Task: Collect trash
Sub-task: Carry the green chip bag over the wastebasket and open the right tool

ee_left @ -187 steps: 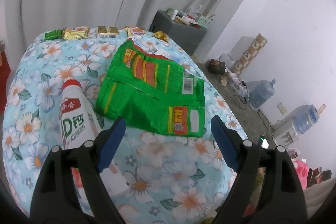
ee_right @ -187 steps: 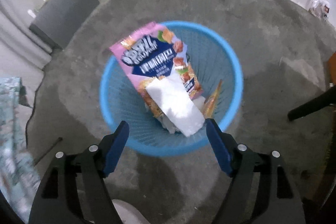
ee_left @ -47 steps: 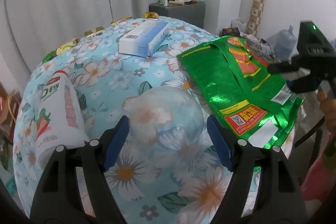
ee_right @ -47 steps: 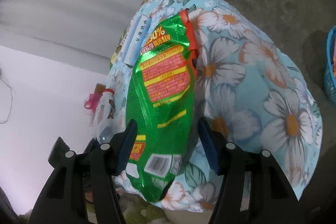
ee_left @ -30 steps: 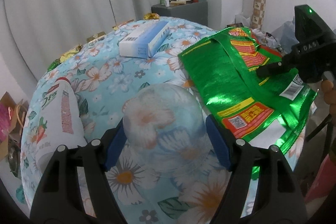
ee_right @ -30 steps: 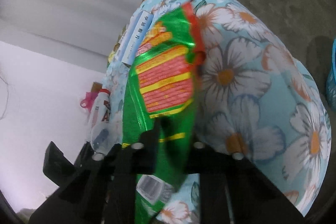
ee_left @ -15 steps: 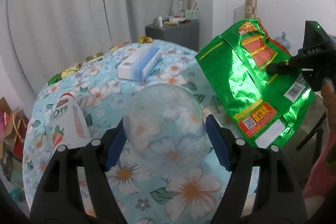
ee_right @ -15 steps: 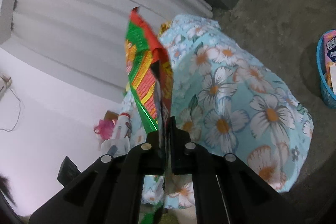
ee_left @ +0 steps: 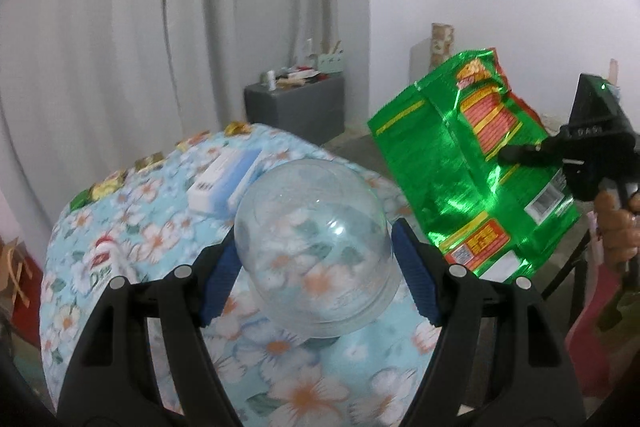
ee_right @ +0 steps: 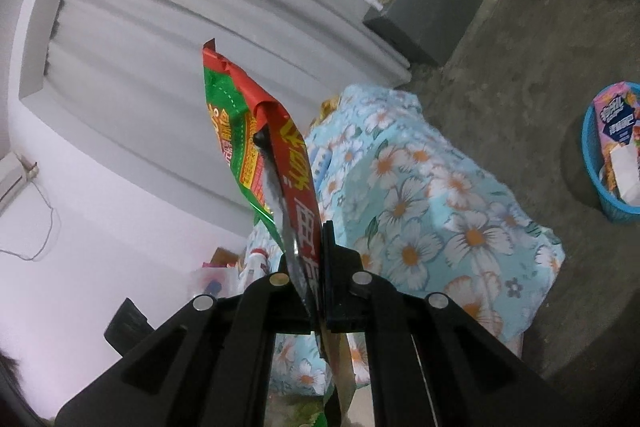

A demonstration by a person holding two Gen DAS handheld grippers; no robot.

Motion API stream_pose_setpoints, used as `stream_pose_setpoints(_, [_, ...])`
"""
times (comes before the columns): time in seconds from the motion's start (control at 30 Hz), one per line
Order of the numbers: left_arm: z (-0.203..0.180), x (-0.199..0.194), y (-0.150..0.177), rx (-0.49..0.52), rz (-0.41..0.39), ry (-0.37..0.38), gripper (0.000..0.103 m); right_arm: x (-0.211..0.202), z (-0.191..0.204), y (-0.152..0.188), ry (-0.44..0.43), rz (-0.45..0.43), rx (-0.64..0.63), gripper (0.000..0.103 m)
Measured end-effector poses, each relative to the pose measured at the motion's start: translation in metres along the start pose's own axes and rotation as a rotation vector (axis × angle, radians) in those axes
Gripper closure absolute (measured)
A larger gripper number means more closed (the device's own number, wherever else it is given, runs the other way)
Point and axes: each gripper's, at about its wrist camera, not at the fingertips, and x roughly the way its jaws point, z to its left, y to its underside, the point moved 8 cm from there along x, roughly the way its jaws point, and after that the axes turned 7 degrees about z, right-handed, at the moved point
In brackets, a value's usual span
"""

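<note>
Above the flower-print desk [ee_left: 168, 235], both tools carry trash clear of the cloth. The left tool [ee_left: 316, 259] has its blue pads closed against the sides of a clear plastic container [ee_left: 316, 247], a domed tub held with its rounded end toward the camera. The right tool [ee_right: 316, 267] has its jaws pressed together on a green snack bag [ee_right: 244, 131]; in its own view the bag is seen nearly edge-on, rising from the jaws with its long axis in line with the fingers.

The coming move probably turns on where the blue basket [ee_right: 592, 167] lies. It stands on the floor well apart from the desk, at the far right of the right wrist view, and already holds a pink packet and other wrappers. It lies on the right tool's side, so the right hand appears the nearer carrier; the bag would have to swing right and down to reach it.

The left wrist view shows the bag's [ee_left: 472, 163] broad printed face, gripped near mid-height by the right tool [ee_left: 520, 151], and what remains on the desk: a white bottle [ee_left: 108, 263], a white and blue box [ee_left: 224, 183] and small gold wrappers [ee_left: 148, 161] along the far edge. It does not show the basket. The right wrist view shows the basket but not the container.
</note>
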Motion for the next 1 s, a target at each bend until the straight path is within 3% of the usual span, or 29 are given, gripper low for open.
stream_pose_setpoints(0.6, [-0.110,0.058,-0.067,0.186,-0.004,0.193,0.034,-0.063,-0.064,-0.027,-0.057,-0.159,0.145,0.100])
stream_pose_setpoints(0.8, [-0.170,0.104,-0.094,0.204,0.073,0.337,0.034,-0.095,-0.116,-0.051,-0.021,-0.259,0.264,0.100])
stream_pose_setpoints(1.0, [-0.244,0.179,-0.105,0.207,0.241,0.487,0.034,-0.119,-0.212,-0.061,0.060,-0.346,0.479,0.100])
